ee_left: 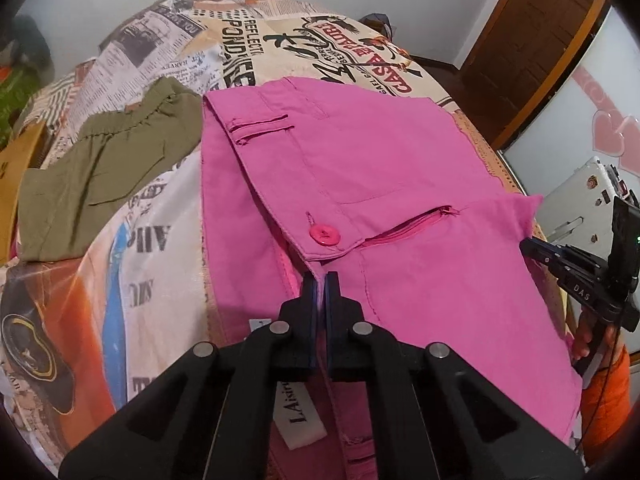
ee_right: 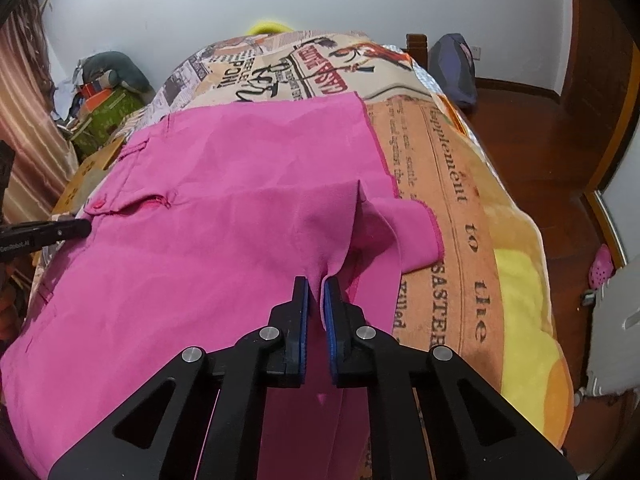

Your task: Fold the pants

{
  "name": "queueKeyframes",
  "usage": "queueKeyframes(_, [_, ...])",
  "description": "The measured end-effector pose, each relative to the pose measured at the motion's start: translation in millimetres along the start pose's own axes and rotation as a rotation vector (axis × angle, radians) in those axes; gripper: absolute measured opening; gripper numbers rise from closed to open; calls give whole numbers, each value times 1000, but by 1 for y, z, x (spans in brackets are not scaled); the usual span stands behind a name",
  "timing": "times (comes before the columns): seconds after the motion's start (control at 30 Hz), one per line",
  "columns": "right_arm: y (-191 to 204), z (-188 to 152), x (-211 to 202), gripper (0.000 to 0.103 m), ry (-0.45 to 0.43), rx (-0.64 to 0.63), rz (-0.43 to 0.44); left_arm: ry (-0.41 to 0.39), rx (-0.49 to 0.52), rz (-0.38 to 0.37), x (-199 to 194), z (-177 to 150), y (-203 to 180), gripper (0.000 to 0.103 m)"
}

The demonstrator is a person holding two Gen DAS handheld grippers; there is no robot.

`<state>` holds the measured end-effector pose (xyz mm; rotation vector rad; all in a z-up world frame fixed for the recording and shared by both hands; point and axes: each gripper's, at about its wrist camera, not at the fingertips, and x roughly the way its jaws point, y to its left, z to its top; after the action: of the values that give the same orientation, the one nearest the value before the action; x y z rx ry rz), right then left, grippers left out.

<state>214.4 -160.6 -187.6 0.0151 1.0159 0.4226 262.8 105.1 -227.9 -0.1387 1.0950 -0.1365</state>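
Left gripper (ee_left: pixel 321 280) is clamped on the near waistband edge of the pink cotton pants (ee_left: pixel 360 168), just below the pink button (ee_left: pixel 325 234). Right gripper (ee_right: pixel 316 286) pinches a raised fold at the near hem. Pants lie flat on the newsprint-patterned blanket (ee_right: pixel 452 184). Step: grasp complete. Next move likely requires lifting both edges together toward the far side.

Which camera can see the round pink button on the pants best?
The left wrist view: the button sits big and clear just ahead of the left hand-held gripper. The right wrist view shows it only small, far at the left edge.
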Motion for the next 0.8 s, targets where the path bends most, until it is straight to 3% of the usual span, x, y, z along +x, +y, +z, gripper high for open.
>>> queueKeyframes(0.27, [8, 3, 5, 3, 6, -33, -33, -27, -54, 83, -7, -12, 15, 3])
queueKeyframes(0.4, [10, 6, 13, 3, 25, -35, -19, -23, -96, 83, -11, -17, 30, 3])
queueKeyframes(0.67, [7, 25, -22, 4, -57, -20, -6, -44, -34, 103, -34, -19, 23, 10])
queueKeyframes(0.77, [6, 41, -28, 14, -85, -17, -3, -93, -40, 101, -45, -5, 27, 20])
queueKeyframes(0.8, [6, 48, -27, 23, -100, -15, -6, -103, -48, 100, -46, 0, 29, 25])
